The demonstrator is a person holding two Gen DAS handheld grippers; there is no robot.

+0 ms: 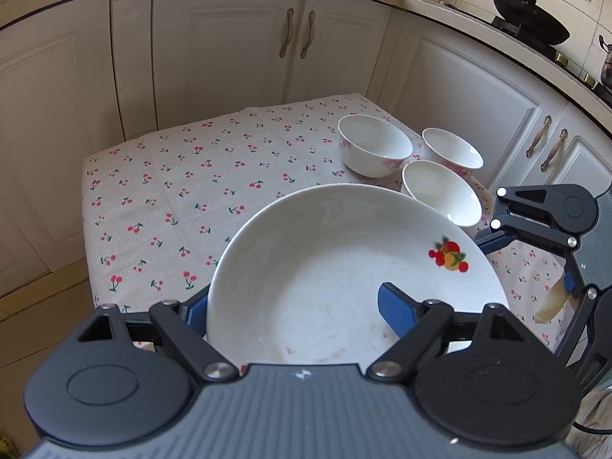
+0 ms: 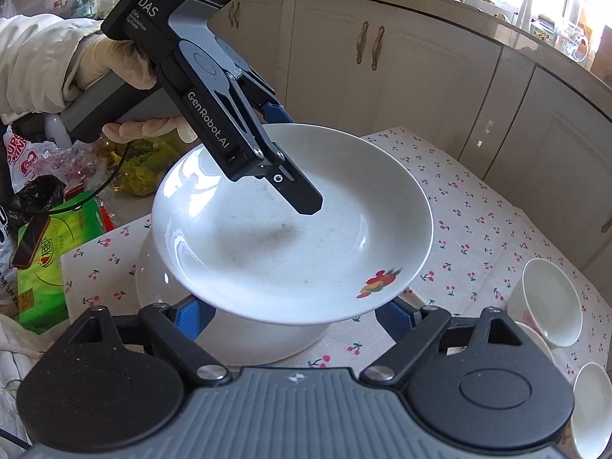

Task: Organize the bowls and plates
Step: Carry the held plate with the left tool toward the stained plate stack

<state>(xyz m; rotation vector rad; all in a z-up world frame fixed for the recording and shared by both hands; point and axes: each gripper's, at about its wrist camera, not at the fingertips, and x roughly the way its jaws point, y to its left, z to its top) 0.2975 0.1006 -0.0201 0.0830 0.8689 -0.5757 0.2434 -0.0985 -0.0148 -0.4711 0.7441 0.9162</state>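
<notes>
A white deep plate (image 1: pixel 325 267) with a fruit print hangs tilted above the cherry-print tablecloth (image 1: pixel 172 191), carried between both grippers. My left gripper (image 1: pixel 298 302) is shut on its near rim, one blue pad inside the dish and the other outside. The right wrist view shows that gripper (image 2: pixel 298 164) from the side in a gloved hand (image 2: pixel 111 65). My right gripper (image 2: pixel 292 315) holds the plate (image 2: pixel 290 237) from below, its underside wedged between the blue pads. Another white dish (image 2: pixel 229 344) sits on the table right under it. Three white bowls (image 1: pixel 375 145) (image 1: pixel 451 149) (image 1: pixel 440 191) cluster nearby.
Cream cabinets (image 1: pixel 229 49) close in behind the small table. Bags and a green pack (image 2: pixel 65 237) pile up off the table's left edge in the right wrist view. A black wok (image 1: pixel 529 15) sits on the stove at the far right.
</notes>
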